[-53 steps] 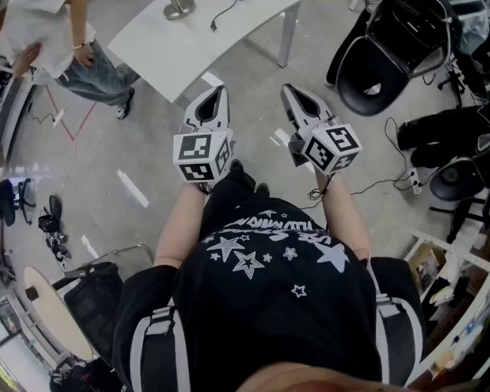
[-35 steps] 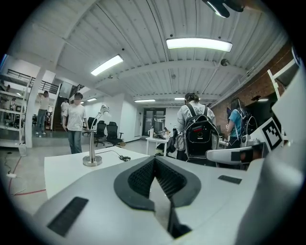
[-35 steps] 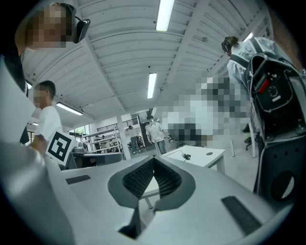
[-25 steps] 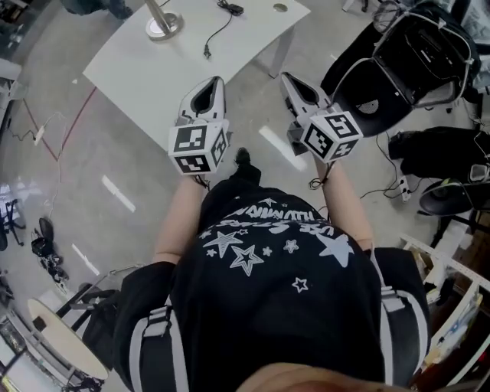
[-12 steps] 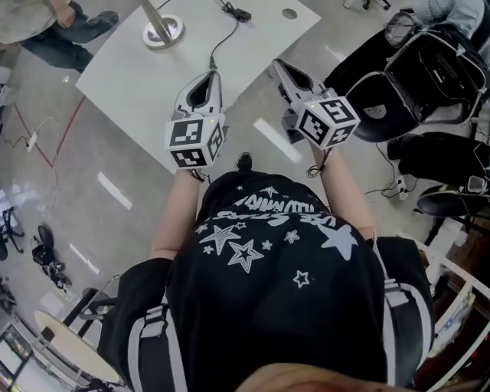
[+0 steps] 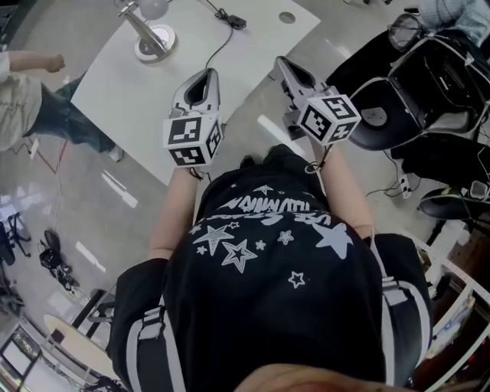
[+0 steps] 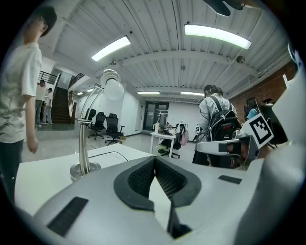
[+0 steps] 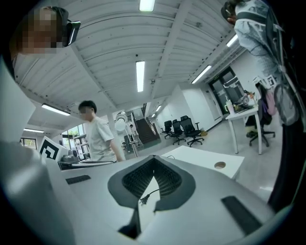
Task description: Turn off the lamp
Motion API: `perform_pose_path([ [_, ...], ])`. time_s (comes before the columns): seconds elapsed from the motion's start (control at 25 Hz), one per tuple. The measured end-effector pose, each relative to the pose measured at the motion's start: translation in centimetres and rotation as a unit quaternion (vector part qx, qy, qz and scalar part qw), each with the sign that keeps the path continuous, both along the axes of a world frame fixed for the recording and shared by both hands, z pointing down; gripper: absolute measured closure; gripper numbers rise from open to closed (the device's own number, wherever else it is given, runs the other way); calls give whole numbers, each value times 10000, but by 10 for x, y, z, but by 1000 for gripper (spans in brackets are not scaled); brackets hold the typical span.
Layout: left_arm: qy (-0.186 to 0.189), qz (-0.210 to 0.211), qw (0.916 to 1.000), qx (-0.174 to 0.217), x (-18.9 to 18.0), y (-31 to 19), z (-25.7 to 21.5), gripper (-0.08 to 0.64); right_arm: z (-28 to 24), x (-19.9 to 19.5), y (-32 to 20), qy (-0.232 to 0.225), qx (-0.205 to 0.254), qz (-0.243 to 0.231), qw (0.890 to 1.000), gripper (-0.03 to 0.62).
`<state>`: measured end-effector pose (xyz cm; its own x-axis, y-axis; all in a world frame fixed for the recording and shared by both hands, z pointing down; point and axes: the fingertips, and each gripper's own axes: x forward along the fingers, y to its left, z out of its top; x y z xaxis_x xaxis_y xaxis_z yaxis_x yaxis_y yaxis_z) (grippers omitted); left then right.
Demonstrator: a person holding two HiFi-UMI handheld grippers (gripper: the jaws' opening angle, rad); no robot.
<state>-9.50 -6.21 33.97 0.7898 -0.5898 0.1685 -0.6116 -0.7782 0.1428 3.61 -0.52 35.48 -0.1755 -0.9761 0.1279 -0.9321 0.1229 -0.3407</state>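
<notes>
Left claw (image 6: pixel 207 74) and right claw (image 6: pixel 280 61) pinched closed, empty, short of the lamp (image 6: pixel 151 37).
Stiff stem, weighted base: probably steady; its switch, not visible, likely wants only a light press.

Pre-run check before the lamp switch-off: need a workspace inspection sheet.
Surface: white table, bare but for lamp and cord; grommet hole.
Job's things: lamp upright near table's far left corner; lit or not unclear.
Clutter: nothing seen on table.
Grippers: left gripper and right gripper shut, empty, short of lamp.
Cables: cord on table, plug loose; power strip on floor.
Surroundings: black chairs right; person left of table.
</notes>
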Motion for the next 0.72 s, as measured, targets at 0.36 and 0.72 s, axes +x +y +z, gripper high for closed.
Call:
perform_pose_path([
  [0.36,-266,-450,9985,-137,47,-47,18,551,16,56,-66,-160,-42,-387,9991,589],
  [0.72,-442,-853,9943,-465,99,-95,51,549,29,98,-152,-38,-184,-1042,9944,589],
])
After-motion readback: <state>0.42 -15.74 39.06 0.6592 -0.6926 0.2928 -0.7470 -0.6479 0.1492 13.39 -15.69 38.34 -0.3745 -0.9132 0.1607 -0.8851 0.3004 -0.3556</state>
